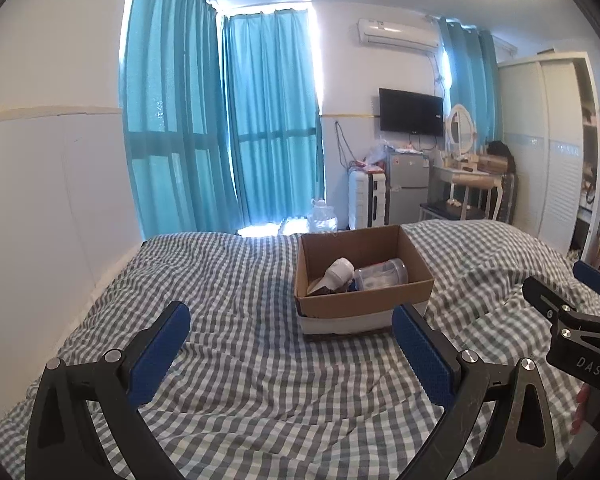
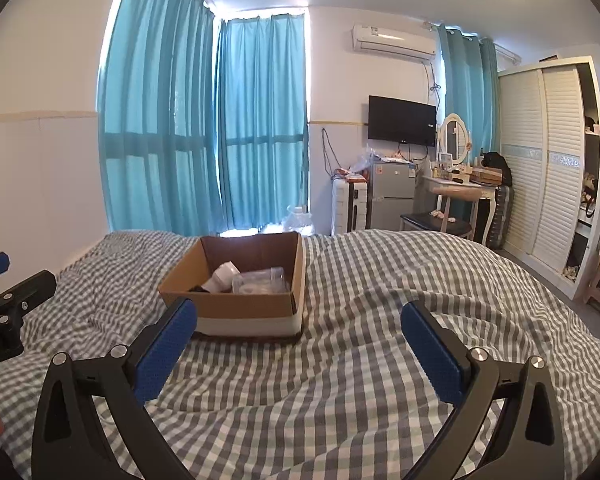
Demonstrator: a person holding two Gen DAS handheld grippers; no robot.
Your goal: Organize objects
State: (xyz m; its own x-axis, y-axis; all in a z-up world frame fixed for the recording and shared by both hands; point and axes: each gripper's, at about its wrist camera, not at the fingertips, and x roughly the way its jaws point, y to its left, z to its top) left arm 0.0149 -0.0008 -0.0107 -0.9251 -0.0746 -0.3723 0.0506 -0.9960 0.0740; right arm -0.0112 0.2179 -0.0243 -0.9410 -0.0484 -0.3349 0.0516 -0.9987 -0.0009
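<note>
An open cardboard box (image 1: 364, 306) stands on the checked bed (image 1: 240, 280); it also shows in the right wrist view (image 2: 244, 306). Inside lie a white bottle (image 1: 340, 272) and a clear plastic jar (image 1: 382, 274) on their sides, with other items partly hidden. They also show in the right wrist view: bottle (image 2: 225, 274), jar (image 2: 262, 280). My left gripper (image 1: 290, 324) is open and empty, above the bedspread in front of the box. My right gripper (image 2: 298, 320) is open and empty, to the right of the box's front.
Teal curtains (image 1: 220, 120) cover the windows behind the bed. A suitcase (image 1: 366, 198), small fridge (image 1: 408, 184), dressing table (image 1: 472, 180) and wardrobe (image 2: 540, 152) line the far wall. The floor drops off past the bed's right edge.
</note>
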